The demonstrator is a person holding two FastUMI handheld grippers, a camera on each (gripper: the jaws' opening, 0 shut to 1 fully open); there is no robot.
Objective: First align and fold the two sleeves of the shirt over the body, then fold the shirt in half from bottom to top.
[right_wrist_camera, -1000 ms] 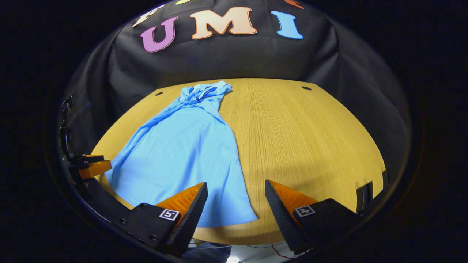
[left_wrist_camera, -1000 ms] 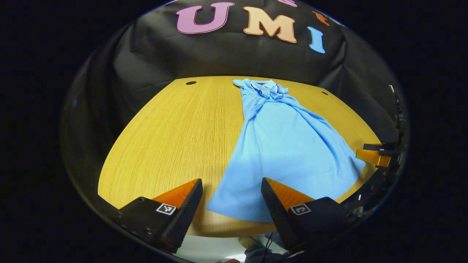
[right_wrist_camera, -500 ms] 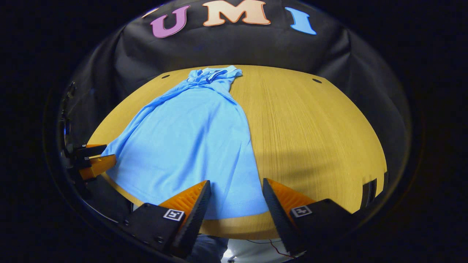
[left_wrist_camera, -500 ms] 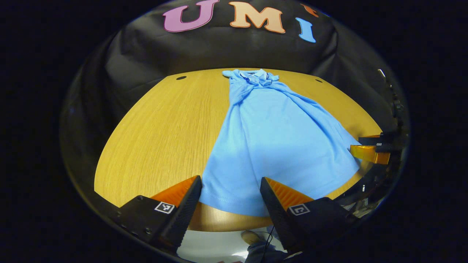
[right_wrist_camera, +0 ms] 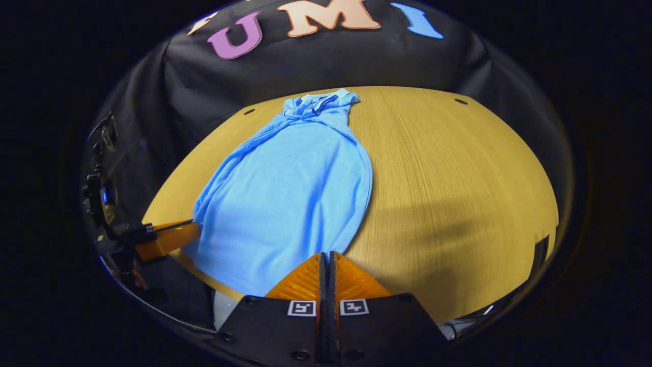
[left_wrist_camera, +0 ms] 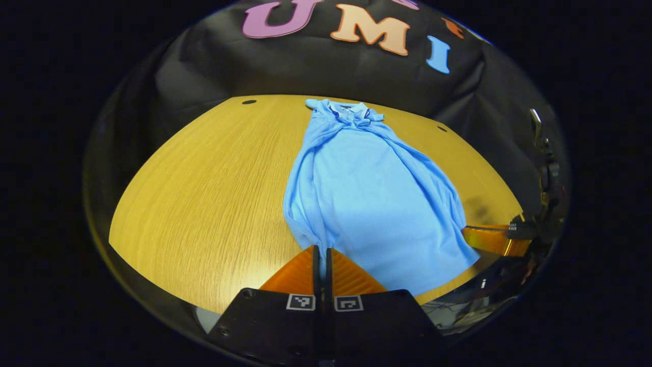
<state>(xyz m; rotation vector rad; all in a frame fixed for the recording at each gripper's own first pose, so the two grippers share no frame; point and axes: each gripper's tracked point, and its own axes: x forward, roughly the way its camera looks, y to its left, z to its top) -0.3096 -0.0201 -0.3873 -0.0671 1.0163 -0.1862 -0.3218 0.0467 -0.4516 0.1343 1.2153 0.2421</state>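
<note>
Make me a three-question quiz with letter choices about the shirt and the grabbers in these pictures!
1. Where does the shirt's collar lie?
A. at the table's far end
B. by the grippers
C. off the table

2. What colour is the shirt?
A. red
B. light blue
C. white

3. How do the left gripper and right gripper stand?
A. both wide open
B. one open
C. both shut on the shirt's hem

Answers: 1 A, the collar lies near the black cloth wall. 2 B, the cloth is light blue on the wooden table. 3 C, each gripper's fingers are pinched together on the near edge.
</note>
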